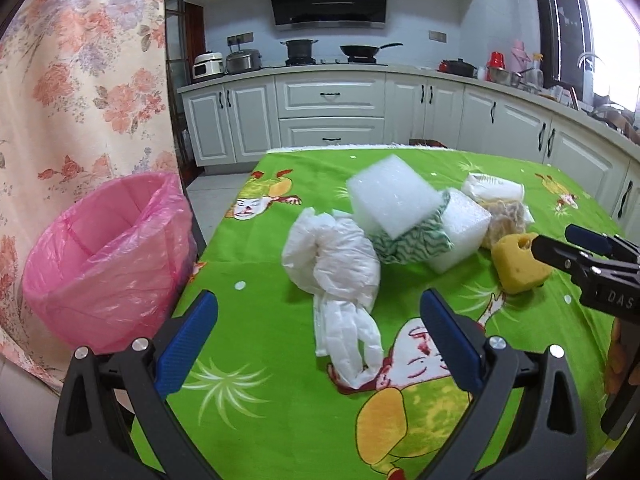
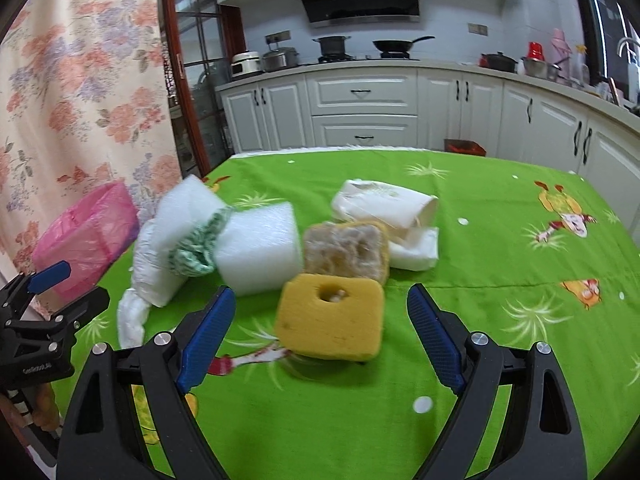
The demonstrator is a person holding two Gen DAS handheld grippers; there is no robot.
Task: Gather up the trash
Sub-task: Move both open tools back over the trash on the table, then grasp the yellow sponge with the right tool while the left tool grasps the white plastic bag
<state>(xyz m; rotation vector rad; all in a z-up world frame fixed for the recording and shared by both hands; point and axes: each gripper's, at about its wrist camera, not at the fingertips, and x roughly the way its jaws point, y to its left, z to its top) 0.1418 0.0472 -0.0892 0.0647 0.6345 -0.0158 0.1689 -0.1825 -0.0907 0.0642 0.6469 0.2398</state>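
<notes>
Both tongs gape wide, empty; right tongs [image 2: 320, 320] near yellow sponge [image 2: 332, 316]; left tongs [image 1: 318, 320] marked perhaps "DAS"

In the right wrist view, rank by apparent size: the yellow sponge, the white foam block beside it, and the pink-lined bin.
1. Yellow sponge, nearest the camera, which inflates it.
2. White foam block, close to the sponge; ranking unsure.
3. Pink-lined bin, smallest-looking, but farther off and partly cut off.
</notes>
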